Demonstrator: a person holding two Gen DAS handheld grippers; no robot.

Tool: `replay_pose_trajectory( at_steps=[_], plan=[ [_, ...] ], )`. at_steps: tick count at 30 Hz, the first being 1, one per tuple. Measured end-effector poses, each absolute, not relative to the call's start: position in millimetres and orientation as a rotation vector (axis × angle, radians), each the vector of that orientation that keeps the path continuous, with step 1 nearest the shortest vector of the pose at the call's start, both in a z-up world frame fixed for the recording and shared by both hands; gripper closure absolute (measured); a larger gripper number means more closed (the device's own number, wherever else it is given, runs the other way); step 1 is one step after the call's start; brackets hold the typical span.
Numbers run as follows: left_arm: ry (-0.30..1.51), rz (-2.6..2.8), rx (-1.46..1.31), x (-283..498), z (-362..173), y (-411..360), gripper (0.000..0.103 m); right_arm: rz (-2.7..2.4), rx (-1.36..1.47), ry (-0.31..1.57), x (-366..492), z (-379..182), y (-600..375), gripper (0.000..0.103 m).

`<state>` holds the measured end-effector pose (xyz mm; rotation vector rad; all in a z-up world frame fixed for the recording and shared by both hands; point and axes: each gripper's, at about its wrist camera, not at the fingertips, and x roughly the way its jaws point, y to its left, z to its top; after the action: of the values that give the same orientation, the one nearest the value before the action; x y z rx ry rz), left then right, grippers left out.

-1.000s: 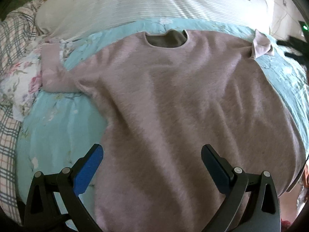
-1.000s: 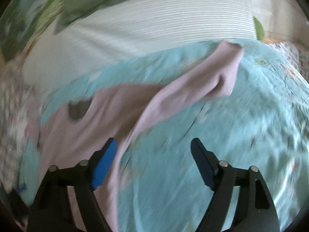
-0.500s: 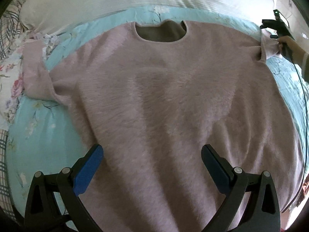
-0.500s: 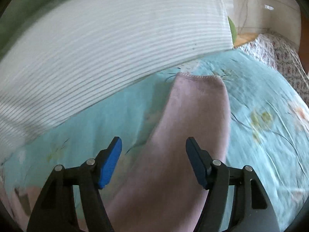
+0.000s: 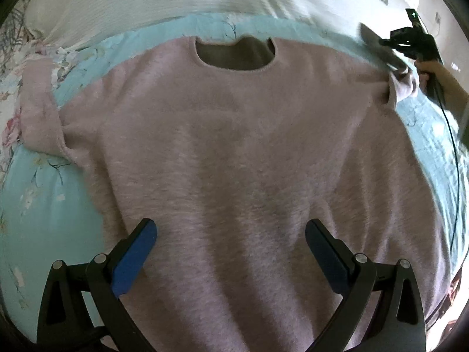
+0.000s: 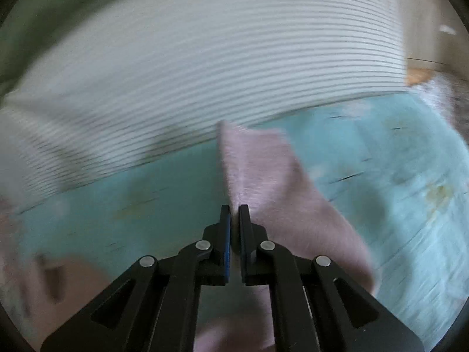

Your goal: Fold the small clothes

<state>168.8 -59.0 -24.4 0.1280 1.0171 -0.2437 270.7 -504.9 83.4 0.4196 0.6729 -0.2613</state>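
Observation:
A pale pink fuzzy sweater (image 5: 234,152) lies spread flat on a light blue floral bedspread (image 5: 44,205), neck hole toward the pillows. My left gripper (image 5: 231,234) hovers open over its lower body with nothing between its fingers. The sweater's left sleeve (image 5: 38,117) lies out to the side. My right gripper (image 6: 234,214) is shut on the edge of the right sleeve (image 6: 263,182), which rises in a fold above the bedspread (image 6: 132,199). In the left wrist view that gripper (image 5: 395,64) pinches the sleeve end at the far right, with a hand (image 5: 433,70) behind it.
A white striped pillow (image 6: 205,58) runs along the far side of the bed. A floral and checked cloth (image 5: 8,88) lies at the left edge. A black cable (image 5: 454,158) hangs from the right gripper over the bedspread.
My right gripper moved onto the right sleeve and shut on its edge, lifting it into a fold. The left gripper crept forward over the sweater's body and stayed open.

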Motion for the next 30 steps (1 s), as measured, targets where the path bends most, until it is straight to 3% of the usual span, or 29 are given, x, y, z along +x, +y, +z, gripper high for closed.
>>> replay_pose_trajectory(
  at_steps=[14,22,23,24,26,30],
  plan=[
    [0.943,-0.182,-0.047,154.7,0.8,7.9,0.001,0.491,0.418,0.734,285.8,82.1,-179.1,0.097],
    [0.934,-0.193,-0.203,177.8,3.3,51.2,0.001,0.59,0.462,0.879,312.4,27.6,-117.5,0.093],
    [0.932,-0.205,-0.223,182.6,3.5,55.6,0.001,0.6,0.482,0.898,310.0,20.9,-122.0,0.087],
    [0.935,-0.216,-0.244,189.6,3.6,59.2,0.001,0.611,0.504,0.909,307.1,16.7,-125.0,0.071],
    [0.946,-0.251,-0.281,207.5,2.1,63.2,0.001,0.613,0.517,0.894,296.6,13.8,-130.4,0.047],
    [0.959,-0.305,-0.314,252.5,-5.8,66.9,0.002,0.549,0.508,0.843,264.9,24.8,-152.8,0.046]
  ],
)
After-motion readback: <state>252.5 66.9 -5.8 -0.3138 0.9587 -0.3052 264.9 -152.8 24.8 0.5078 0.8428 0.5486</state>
